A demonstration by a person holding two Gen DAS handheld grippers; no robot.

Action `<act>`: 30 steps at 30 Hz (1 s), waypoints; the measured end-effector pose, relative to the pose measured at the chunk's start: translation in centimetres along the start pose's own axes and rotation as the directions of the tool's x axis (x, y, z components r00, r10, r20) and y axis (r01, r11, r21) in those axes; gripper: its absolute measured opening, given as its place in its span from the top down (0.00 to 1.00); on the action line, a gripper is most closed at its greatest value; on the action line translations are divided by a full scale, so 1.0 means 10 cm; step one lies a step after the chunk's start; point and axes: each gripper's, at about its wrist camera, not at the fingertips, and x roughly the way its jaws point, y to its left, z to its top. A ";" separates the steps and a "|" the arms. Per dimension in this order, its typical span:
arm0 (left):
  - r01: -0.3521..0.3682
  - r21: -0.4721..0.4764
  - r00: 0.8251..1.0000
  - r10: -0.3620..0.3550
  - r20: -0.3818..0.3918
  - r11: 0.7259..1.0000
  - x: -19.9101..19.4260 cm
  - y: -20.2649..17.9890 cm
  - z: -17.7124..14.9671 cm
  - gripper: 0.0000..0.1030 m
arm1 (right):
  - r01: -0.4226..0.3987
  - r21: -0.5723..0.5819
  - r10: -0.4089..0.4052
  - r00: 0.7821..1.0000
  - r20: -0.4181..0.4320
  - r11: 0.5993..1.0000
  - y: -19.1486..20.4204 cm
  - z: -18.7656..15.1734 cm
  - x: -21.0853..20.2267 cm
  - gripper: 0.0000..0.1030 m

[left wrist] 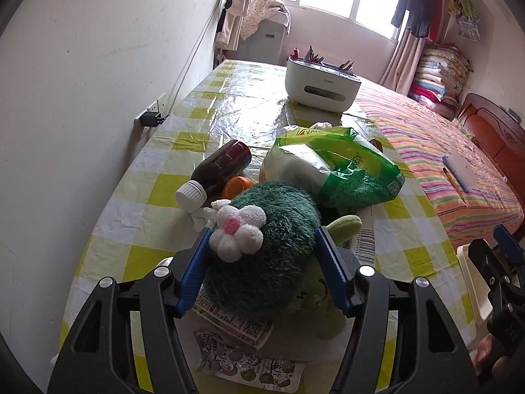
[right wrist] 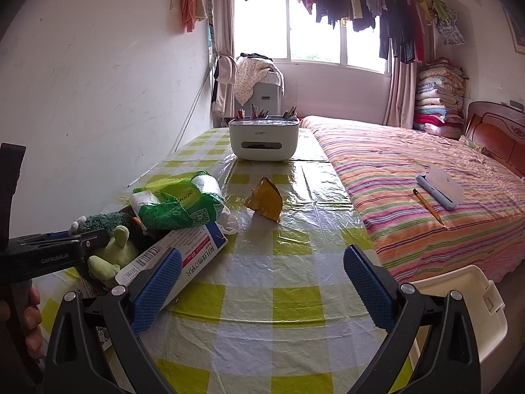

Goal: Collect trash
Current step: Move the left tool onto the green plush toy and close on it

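surface (right wrist: 279, 282): a yellow-and-white checked cloth under clear film; the clutter is heaped ahead of the left tongs and to the left of the right tongs.
white bin (right wrist: 472, 298): seen at the surface's edge, just right of the right tongs; it is judged to be where trash is meant to go.
green wrapper bag (left wrist: 344, 167): lies beyond the left tongs, crumpled, its long axis running across the view from left to right.
plush toy (left wrist: 269, 249): sits between the blue pads of the left tongs, its green body running away from the camera toward the heap, its white flower against the left pad.
left tongs (left wrist: 262, 269): partly closed around the plush toy, both pads at its sides; whether the fur is truly pinched cannot be told.
right tongs (right wrist: 262, 282): spread wide and empty over bare cloth.
medicine box (right wrist: 170, 256): lies just left of the right tongs, long axis pointing diagonally away to the right, barcode end nearest.
brown bottle (left wrist: 216, 170): lies on its side beyond the left tongs, white cap toward the camera.
step in hand: the toy is judged to be cleared off the trash; it should be gripped firmly at mid-body and lifted straight up so that the printed wrappers (left wrist: 236, 325) beneath are not dragged.
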 end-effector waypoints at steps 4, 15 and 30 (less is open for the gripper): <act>0.019 -0.003 1.000 -0.019 0.016 1.000 0.01 0.04 -0.02 0.42 | -0.039 -0.003 0.039 0.999 -0.008 0.999 0.05 0.10 0.15 0.07; 0.018 0.013 0.997 -0.018 0.080 1.000 -0.05 0.04 -0.05 0.53 | -0.148 0.043 0.151 0.984 -0.095 0.988 0.18 0.10 0.54 0.07; -0.053 0.024 0.981 0.048 0.189 0.998 -0.30 0.10 -0.09 0.55 | -0.151 0.124 0.179 0.950 -0.258 0.981 0.51 0.04 0.91 0.07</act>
